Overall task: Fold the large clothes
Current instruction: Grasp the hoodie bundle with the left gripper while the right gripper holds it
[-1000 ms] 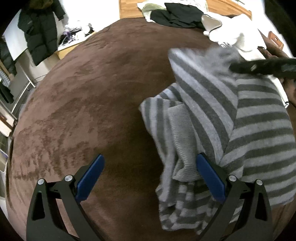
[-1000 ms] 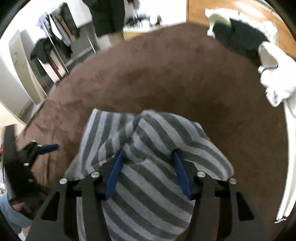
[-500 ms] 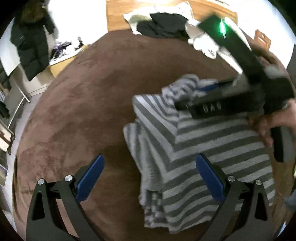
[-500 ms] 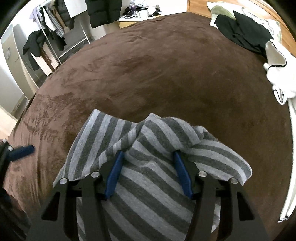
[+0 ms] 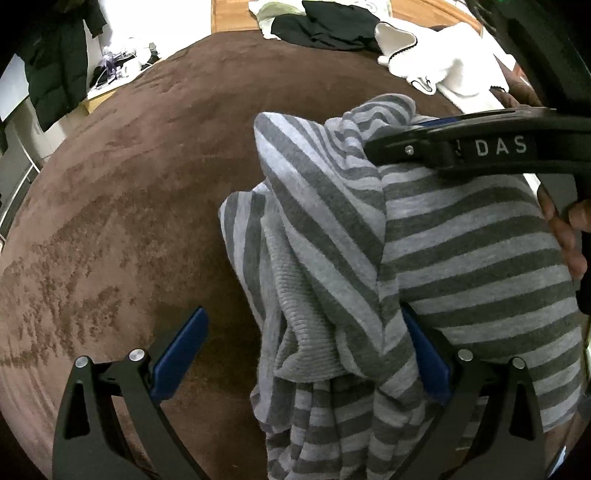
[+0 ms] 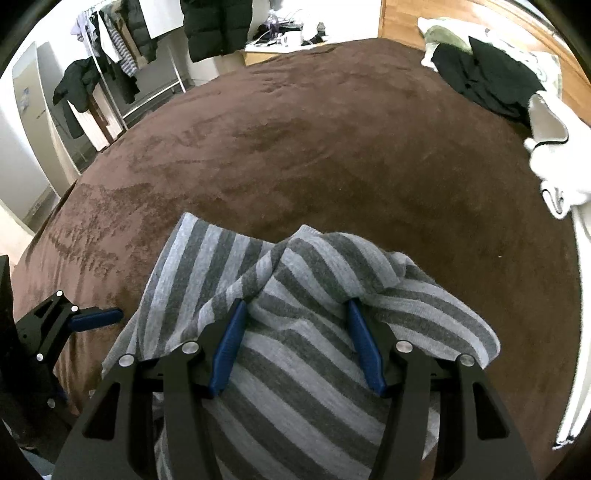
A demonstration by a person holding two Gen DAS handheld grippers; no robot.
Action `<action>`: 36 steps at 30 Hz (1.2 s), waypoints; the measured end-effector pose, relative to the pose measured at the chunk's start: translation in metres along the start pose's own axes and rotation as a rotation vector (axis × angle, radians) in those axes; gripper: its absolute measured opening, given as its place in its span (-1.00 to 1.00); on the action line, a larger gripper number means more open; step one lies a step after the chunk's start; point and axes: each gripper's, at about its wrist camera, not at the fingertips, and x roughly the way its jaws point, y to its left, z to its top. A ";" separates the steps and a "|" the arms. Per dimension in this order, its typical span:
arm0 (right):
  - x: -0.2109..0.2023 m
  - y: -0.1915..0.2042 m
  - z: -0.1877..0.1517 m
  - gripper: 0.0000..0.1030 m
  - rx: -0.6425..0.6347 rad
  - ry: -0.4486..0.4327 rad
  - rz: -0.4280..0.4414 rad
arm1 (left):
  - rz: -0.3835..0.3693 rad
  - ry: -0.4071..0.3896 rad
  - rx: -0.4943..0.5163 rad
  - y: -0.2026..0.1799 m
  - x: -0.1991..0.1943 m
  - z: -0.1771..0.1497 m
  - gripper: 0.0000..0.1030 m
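Note:
A grey-and-white striped sweater lies bunched on a brown blanket. My left gripper is open at the sweater's near left edge; folds of cloth drape over its right finger, and its left finger is over bare blanket. My right gripper has its jaws partly open with a raised fold of the sweater between and over the fingertips; whether it pinches the cloth is unclear. The right gripper also shows in the left wrist view, lying across the sweater's top.
A black garment and a white garment lie at the blanket's far right edge. A black coat hangs behind, beside a clothes rack. The left gripper shows at the right wrist view's lower left.
The left gripper has moved back in toward the sweater, so cloth drapes over its right finger again. The right gripper stays on the raised fold, which now sits a little nearer the left gripper.

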 end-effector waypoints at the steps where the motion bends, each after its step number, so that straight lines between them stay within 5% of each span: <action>1: -0.006 0.000 -0.001 0.10 0.007 -0.016 -0.005 | 0.000 -0.002 0.002 -0.002 -0.002 -0.001 0.89; 8: -0.078 -0.027 -0.041 0.09 0.174 -0.162 0.064 | -0.006 -0.025 0.044 -0.004 -0.034 0.015 0.87; 14: -0.111 -0.074 -0.101 0.16 0.453 -0.220 0.245 | -0.085 -0.048 0.012 0.015 -0.052 0.038 0.87; 19: -0.098 -0.112 -0.152 0.67 0.678 -0.231 0.462 | -0.225 0.004 -0.054 0.038 -0.033 0.049 0.87; 22: -0.076 -0.118 -0.170 0.81 0.755 -0.208 0.598 | -0.305 0.058 -0.088 0.049 -0.014 0.047 0.87; 28: -0.029 -0.119 -0.186 0.89 0.842 -0.126 0.734 | -0.531 0.089 -0.210 0.070 0.019 0.035 0.87; 36: -0.013 -0.114 -0.177 0.89 0.839 -0.170 0.832 | -0.705 0.125 -0.329 0.077 0.055 0.016 0.87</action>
